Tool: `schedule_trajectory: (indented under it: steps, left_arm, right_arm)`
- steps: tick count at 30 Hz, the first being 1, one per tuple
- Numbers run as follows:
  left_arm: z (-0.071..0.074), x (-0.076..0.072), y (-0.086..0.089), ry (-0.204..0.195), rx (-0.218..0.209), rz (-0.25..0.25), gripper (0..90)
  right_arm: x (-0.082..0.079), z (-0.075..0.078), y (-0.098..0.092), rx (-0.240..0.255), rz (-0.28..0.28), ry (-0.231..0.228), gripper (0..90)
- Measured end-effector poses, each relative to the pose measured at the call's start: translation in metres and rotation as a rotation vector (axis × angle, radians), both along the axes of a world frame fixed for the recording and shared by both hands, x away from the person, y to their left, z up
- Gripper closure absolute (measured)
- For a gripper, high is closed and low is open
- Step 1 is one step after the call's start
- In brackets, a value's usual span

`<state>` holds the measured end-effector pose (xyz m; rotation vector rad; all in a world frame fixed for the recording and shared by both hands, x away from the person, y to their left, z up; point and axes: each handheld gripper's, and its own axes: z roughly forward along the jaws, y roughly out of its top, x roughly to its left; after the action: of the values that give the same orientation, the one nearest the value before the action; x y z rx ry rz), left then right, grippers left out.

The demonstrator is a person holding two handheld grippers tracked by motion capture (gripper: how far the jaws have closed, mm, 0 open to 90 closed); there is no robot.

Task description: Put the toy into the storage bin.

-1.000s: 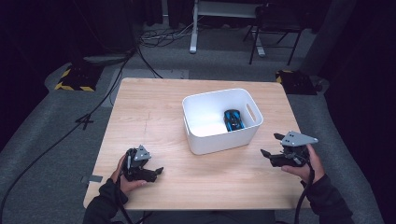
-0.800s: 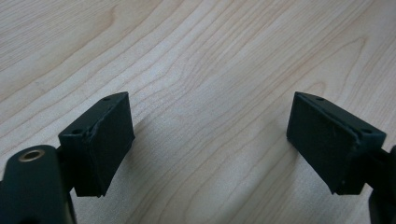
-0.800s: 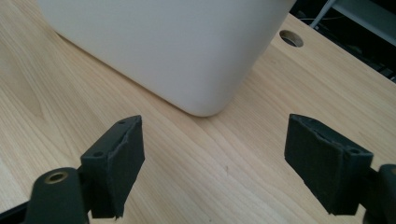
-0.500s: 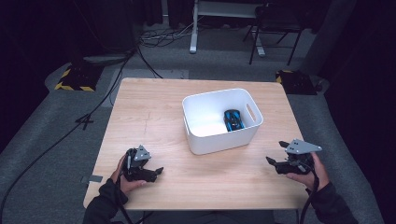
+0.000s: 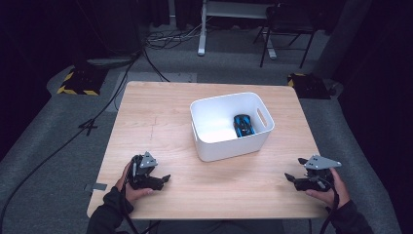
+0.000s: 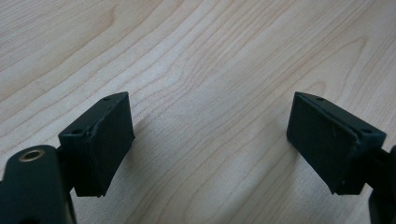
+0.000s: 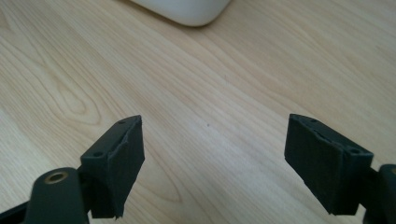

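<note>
High view: white bin (image 5: pixel 229 146) near table (image 5: pixel 160 112) centre, slightly right; blue toy car (image 5: pixel 244 125) lying inside on the bin floor, by the right wall with the handle slot. Left gripper (image 5: pixel 163 179) low at the near-left table edge, right gripper (image 5: pixel 290 177) low at the near-right edge, both well apart from the bin and pointing inward. Nothing else on the table. Left gripper view: jaws spread wide, bare wood grain between them, nothing pinched; left gripper (image 6: pixel 210 149) close over the table surface. Right gripper view: jaws spread likewise, empty; right gripper (image 7: pixel 212 156) above bare table, rounded lower corner of the white bin (image 7: pixel 187 11) at the top edge, well ahead of the pads. Judgement on progress: car in bin, both hands empty and parked at the near edge, so placing looks complete; no further item visible to handle, apparently nothing left beyond resting the grippers.
</note>
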<state>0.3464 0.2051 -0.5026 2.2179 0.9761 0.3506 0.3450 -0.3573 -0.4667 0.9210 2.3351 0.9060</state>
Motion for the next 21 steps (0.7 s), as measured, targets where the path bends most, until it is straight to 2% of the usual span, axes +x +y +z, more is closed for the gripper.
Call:
schedule_trajectory:
  steps: [5,6,11,16,19,21]
  left_arm:
    - [0.000,0.000,0.000,0.002,-0.001,0.001,15.0]
    - [0.000,0.000,0.000,0.001,-0.001,0.000,15.0]
    - [0.000,0.000,0.000,0.003,-0.002,0.002,15.0]
    - [0.000,0.000,0.000,0.003,-0.002,0.003,15.0]
    - [0.000,0.000,0.000,0.004,-0.002,0.003,15.0]
    - [0.000,0.000,0.000,0.003,-0.002,0.003,15.0]
  right_arm:
    - [-0.001,-0.006,-0.009,-0.006,-0.021,0.010,20.5]
    - [-0.001,-0.009,-0.014,0.012,-0.040,0.014,20.5]
    - [-0.001,-0.016,-0.023,0.013,-0.062,0.033,20.0]
    - [-0.003,-0.026,-0.037,0.039,-0.094,0.053,20.0]
    - [-0.005,-0.031,-0.045,0.065,-0.113,0.064,18.1]
    - [-0.005,-0.034,-0.053,0.113,-0.124,0.083,17.1]
